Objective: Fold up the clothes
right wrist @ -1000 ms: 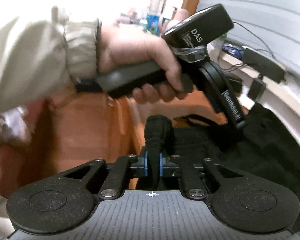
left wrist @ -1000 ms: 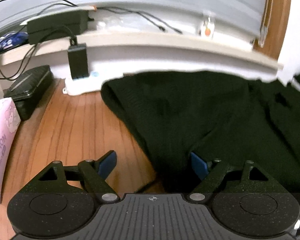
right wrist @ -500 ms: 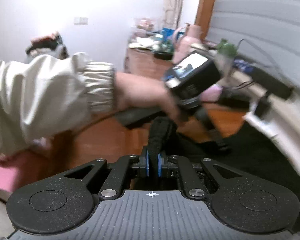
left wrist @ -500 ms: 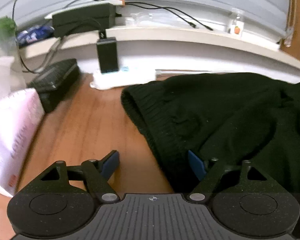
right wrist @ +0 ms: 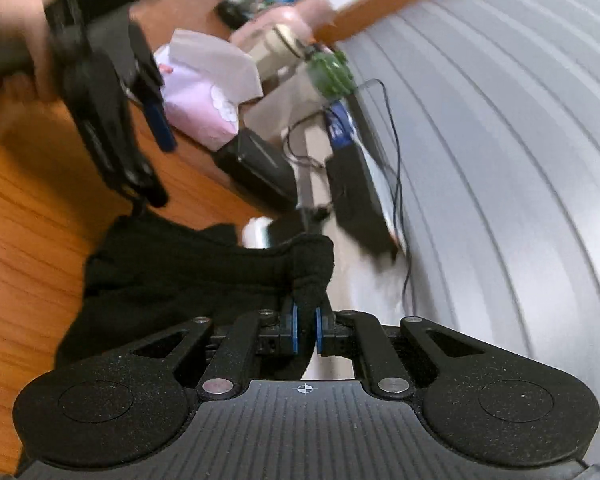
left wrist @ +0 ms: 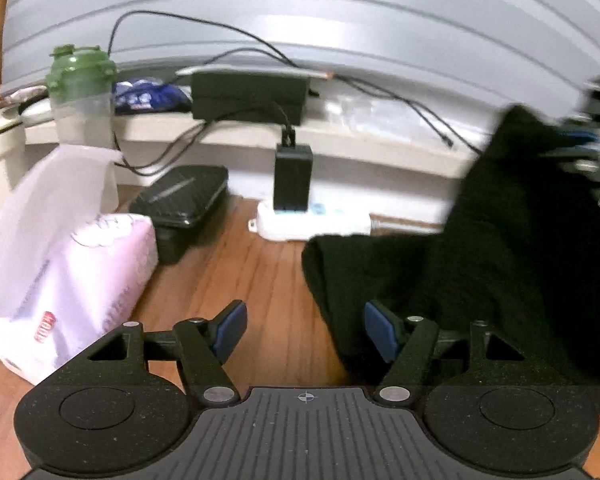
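Sweater: black knit sweater point(left wrist: 480, 264) lies on the wooden desk point(left wrist: 260, 272), one part raised toward the upper right of the left wrist view, the rest spread flat.
Right tool: right tool point(right wrist: 305, 330) has its blue pads nearly together, pinching a thick roll of the knit; the fabric hangs from it down to the desk.
Left tool: left tool point(left wrist: 304, 330) has its jaws closing from a wide gap; the sweater's near edge sits against the inside of the right-hand pad, the left-hand pad over bare wood, so nothing is gripped yet.
Step in hand: probably carrying one edge of the sweater up and over to make a fold, while the left tool goes for the near hem.
Next move: likely needs the left tool further over the hem before it pinches, then both tools laying the raised part flat.
Surroundings: pink tissue pack point(left wrist: 80, 280), black case point(left wrist: 184, 208) and white power strip point(left wrist: 312, 220) stand near the desk's back edge, apart from the sweater.
Risk: the loose knit could slip or bunch.
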Motion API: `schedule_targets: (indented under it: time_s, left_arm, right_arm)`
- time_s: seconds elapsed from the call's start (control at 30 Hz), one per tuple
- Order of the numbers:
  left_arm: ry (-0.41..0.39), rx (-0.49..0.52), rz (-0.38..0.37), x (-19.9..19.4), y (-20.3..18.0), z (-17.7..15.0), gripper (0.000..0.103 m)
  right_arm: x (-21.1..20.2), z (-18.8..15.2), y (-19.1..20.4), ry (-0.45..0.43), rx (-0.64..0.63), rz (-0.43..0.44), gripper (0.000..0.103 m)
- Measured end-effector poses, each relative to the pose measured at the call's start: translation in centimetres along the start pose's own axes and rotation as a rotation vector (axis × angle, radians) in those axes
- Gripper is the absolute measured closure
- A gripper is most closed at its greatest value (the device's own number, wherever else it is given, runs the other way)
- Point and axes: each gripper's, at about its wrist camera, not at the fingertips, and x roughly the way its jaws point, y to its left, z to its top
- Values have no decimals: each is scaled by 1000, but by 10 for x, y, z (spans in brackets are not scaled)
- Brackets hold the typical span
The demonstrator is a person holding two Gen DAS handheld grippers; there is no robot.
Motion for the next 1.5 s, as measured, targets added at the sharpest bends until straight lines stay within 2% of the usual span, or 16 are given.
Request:
schedule_targets:
  time_s: [0.03,0.13,0.2,0.3,0.33,0.37,0.5,0.63,0.77,0.93,1.03,1.13,1.2,1.4,1.43,1.5]
  left_arm:
    - [-10,-2,-7,-4,1,1,34]
    - [-25,-18,-59,-13,3,-1,31]
    - [-18,-21,-93,-15,1,-4,30]
    - [5,-2,-120,-10,-4,-10,30]
    - [12,1,-129,-7,-5,-13,29]
    - [17,-5,-137,-3,-5,-14,28]
    - [23,-37,-179,9,-6,-19,27]
    - [18,-29,-174,14,-12,-17,27]
    - [22,9,-155,19,-23,-16,26]
    - [42,30,-133,31,-29,-19,26]
    - [51,19,-131,37,-28,-19,26]
    - [50,12,-130,39,-28,-17,26]
    - [47,10,-129,40,-28,-16,25]
    - [58,27,-114,45,-32,-16,25]
    - [56,29,-112,45,-32,-16,25]
    - [54,28,-109,45,-32,-16,25]
  right_arm:
    - [10,2,-3,-7,-33,-4,94]
    - [50,5,-1,-33,16,46,93]
    - [79,2,9,-11,53,82,90]
    - [100,-6,22,42,102,76,71]
    - [100,-10,22,47,134,66,56]
    - [95,-16,17,42,181,63,47]
    - [55,-42,-16,24,378,72,47]
    - [3,-78,-34,44,499,85,47]
    - [-55,-120,-38,109,559,44,47]
    - [-133,-164,-39,194,569,-12,47]
    - [-162,-185,-29,227,590,-7,47]
    - [-171,-198,-9,252,600,10,47]
    - [-169,-200,8,285,559,10,47]
    - [-176,-199,34,260,620,65,47]
    - [-176,-198,39,250,631,85,49]
    - [-173,-196,49,217,658,138,60]
